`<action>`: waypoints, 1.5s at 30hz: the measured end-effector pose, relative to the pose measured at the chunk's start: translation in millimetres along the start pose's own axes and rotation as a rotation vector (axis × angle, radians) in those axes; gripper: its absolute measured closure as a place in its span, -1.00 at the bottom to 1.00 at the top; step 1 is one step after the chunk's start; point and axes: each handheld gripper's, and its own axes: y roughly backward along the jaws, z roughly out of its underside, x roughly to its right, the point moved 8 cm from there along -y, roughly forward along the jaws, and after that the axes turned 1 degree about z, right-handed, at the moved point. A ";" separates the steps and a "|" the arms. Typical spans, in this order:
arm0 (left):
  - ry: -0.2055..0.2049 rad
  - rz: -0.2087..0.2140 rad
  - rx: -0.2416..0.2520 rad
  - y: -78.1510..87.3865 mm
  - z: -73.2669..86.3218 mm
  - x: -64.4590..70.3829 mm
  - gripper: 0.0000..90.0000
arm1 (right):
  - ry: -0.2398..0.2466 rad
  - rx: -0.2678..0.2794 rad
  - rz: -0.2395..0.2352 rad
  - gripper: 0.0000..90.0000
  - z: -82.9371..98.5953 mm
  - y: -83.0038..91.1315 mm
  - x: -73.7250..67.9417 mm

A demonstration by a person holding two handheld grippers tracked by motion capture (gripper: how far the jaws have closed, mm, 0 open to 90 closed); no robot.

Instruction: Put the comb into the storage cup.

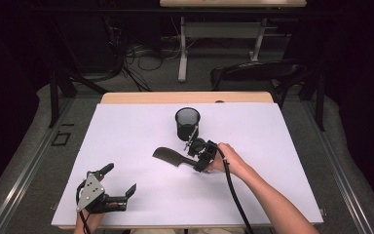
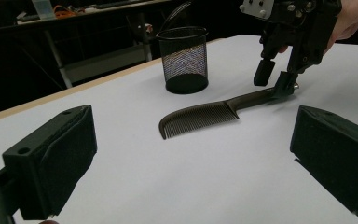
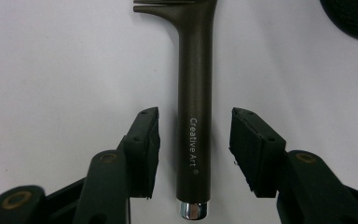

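A dark comb point(image 1: 168, 157) lies flat on the white table cover point(image 1: 126, 141), teeth end to the left, handle to the right. My right gripper point(image 1: 200, 158) hangs over the handle end. In the right gripper view its jaws stand open on either side of the comb handle point(image 3: 195, 116), marked "Creative Art", with a gap on each side. The left gripper view shows the comb point(image 2: 200, 117) and the right gripper point(image 2: 276, 79) above its handle tip. My left gripper point(image 1: 121, 180) rests open near the front left of the table, with nothing between its fingers point(image 2: 51, 158).
A black mesh cup point(image 1: 187, 123) stands upright just behind the comb, close to the right gripper; the cup point(image 2: 184, 59) looks empty from the side. A second table and a chair point(image 1: 258, 73) stand beyond the far edge.
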 end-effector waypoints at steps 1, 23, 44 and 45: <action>0.001 0.000 0.001 0.0 0.0 -0.2 -0.99 | -0.001 -0.001 -0.001 0.18 0.3 -0.5 -0.1; -0.003 -0.001 0.001 0.7 -0.1 -0.8 -0.99 | -0.003 -0.041 0.005 0.36 3.1 -8.2 1.3; -0.001 -0.001 0.001 0.7 0.0 -1.1 -0.99 | -0.078 -0.041 -0.022 0.62 4.5 -11.0 1.6; -0.002 -0.002 0.000 0.8 0.0 -1.3 -0.99 | -0.077 -0.039 -0.021 0.62 4.8 -10.5 2.0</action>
